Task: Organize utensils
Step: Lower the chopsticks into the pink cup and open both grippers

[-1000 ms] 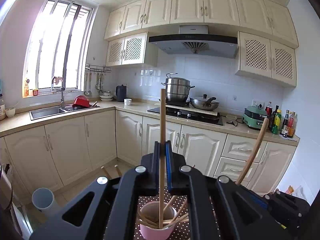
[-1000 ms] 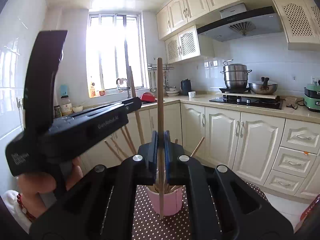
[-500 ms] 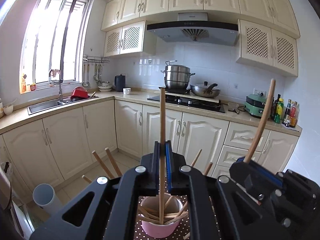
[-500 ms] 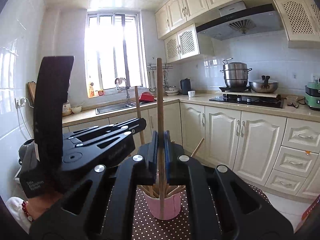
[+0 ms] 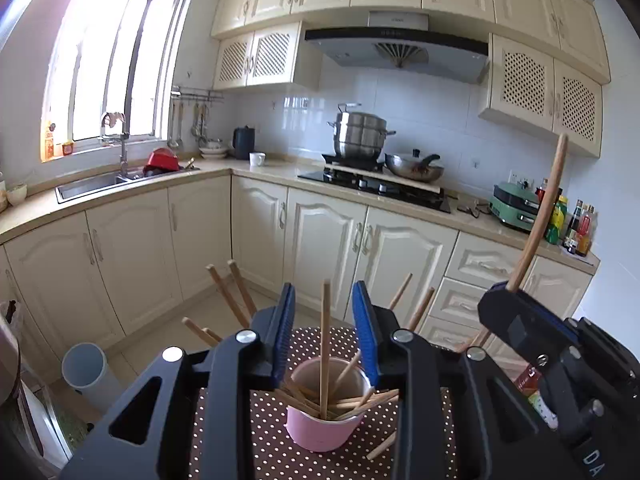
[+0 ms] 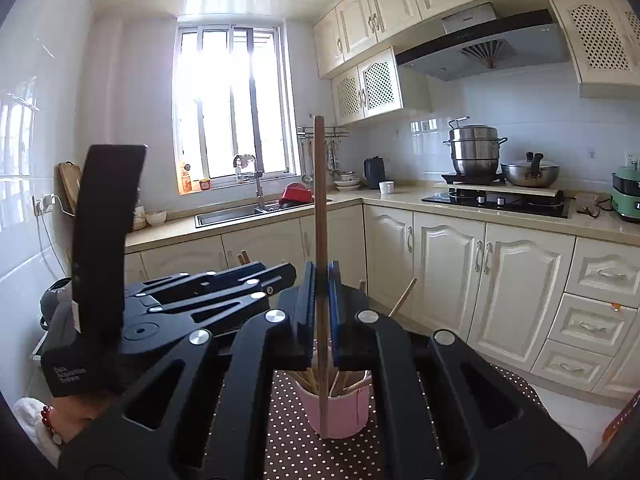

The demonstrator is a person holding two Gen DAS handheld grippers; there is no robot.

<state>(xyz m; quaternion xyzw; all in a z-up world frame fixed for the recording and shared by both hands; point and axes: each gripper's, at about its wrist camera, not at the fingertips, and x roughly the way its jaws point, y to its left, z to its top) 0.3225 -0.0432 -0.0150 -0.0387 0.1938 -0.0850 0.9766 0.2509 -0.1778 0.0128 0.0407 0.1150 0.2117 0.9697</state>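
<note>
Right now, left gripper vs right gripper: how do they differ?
The left gripper is open and holds nothing; the right gripper is shut on a chopstick. The left's chopstick already stands loose in the pink cup; the right's is held upright. Both hang above that cup.

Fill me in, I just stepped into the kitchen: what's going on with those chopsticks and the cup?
A person with a gripper in each hand is sorting chopsticks into a pink cup on a dotted tablecloth. The left gripper is open above the cup, with a chopstick standing loose in it. The right gripper is shut on another chopstick, held upright over the cup. One chopstick lies on the cloth.
</note>
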